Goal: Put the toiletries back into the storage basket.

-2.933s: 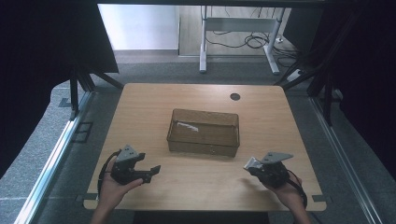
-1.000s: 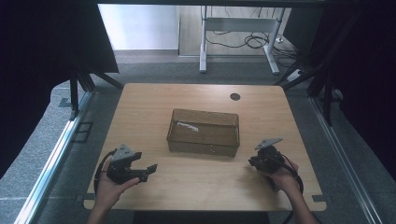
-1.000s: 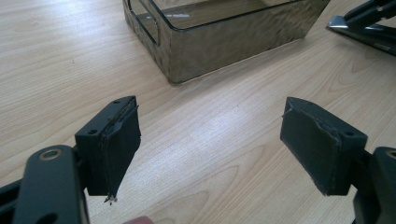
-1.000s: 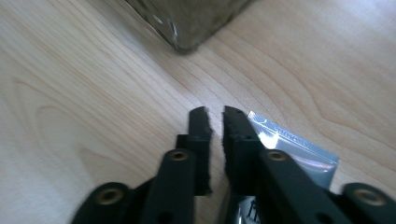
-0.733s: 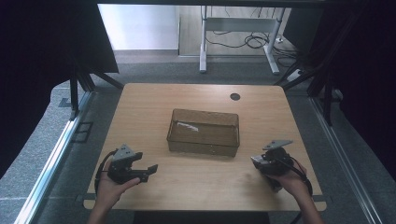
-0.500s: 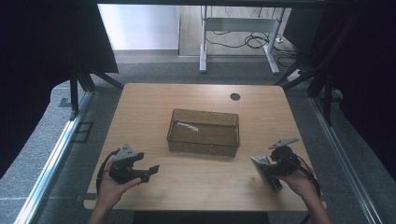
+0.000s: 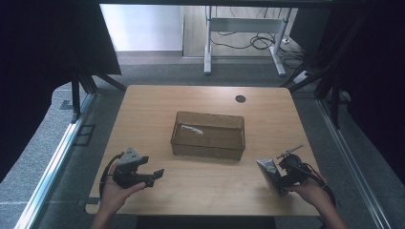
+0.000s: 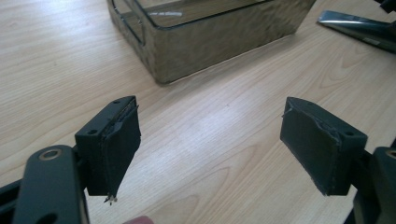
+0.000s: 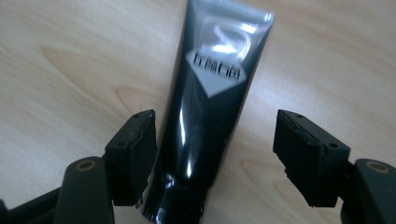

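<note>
On the pale wood-grain desk (image 7: 200,186), near its middle, stands a rectangular bin (image 7: 208,135) of smoky translucent plastic, with rounded corners and a thin dark rim; a small white strip (image 7: 190,128) lies inside it toward the far left corner. A round dark grommet hole (image 7: 240,98) sits in the desk near the far edge.

At the near left, a hand (image 7: 114,191) holds the left gripper (image 7: 155,175), a black body topped by a grey three-cornered plate, with a cable looping behind it. Its jaws stand wide apart with nothing between them; in the left gripper view the flat black rubber pads (image 8: 116,144) show frayed edges, and bare wood lies between them, the bin's corner ahead.

At the near right, the other hand (image 7: 313,188) holds the right gripper (image 9: 224,158) tilted down over a glossy black squeeze tube (image 9: 212,116). The tube lies flat on the desk, its crimped flat end silvery and pointing away, a grey diamond-shaped label with white characters on its body, its round cap end nearest the camera. The jaws are spread wide, one on each side of the tube; the left pad (image 9: 135,154) stands just beside it, the other well off it
</note>
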Available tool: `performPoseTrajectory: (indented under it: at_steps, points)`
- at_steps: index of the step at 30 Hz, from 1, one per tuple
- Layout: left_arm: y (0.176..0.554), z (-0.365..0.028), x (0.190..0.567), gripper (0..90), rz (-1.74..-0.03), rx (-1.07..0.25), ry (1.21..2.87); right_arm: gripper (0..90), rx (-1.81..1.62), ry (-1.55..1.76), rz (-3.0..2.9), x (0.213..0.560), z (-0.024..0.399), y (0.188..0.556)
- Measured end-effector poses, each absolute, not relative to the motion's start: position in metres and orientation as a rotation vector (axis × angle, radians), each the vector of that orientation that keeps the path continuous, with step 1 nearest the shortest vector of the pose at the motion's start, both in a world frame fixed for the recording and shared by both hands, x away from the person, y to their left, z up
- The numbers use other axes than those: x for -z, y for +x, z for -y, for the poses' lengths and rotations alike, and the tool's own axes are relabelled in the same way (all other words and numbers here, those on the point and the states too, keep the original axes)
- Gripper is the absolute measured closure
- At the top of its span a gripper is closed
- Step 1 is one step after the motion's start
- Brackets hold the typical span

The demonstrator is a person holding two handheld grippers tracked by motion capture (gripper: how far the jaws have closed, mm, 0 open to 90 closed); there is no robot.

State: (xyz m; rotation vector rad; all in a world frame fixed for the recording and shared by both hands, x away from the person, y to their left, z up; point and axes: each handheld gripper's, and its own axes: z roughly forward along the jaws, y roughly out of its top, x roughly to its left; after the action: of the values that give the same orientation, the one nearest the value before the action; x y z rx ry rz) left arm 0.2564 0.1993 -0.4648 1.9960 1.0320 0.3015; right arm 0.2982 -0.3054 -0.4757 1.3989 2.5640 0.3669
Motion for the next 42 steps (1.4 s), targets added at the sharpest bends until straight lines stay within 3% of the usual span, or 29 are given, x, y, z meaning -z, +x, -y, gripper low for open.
performPoseTrajectory:
  at_steps: [10, 17, 42]
  points:
    - [0.258, -0.198, 0.466, 20.4, -1.034, -0.297, 2.0, 31.9, -0.286, 1.435, -2.639, 0.487, 0.302, 0.299]
    - [0.257, -0.198, 0.466, 20.4, -1.032, -0.297, 2.001, 38.9, -0.244, 1.473, -2.674, 0.5, 0.298, 0.305]
    - [0.258, -0.197, 0.467, 20.4, -1.035, -0.299, 2.001, 47.2, -0.255, 1.464, -2.67, 0.492, 0.302, 0.308]
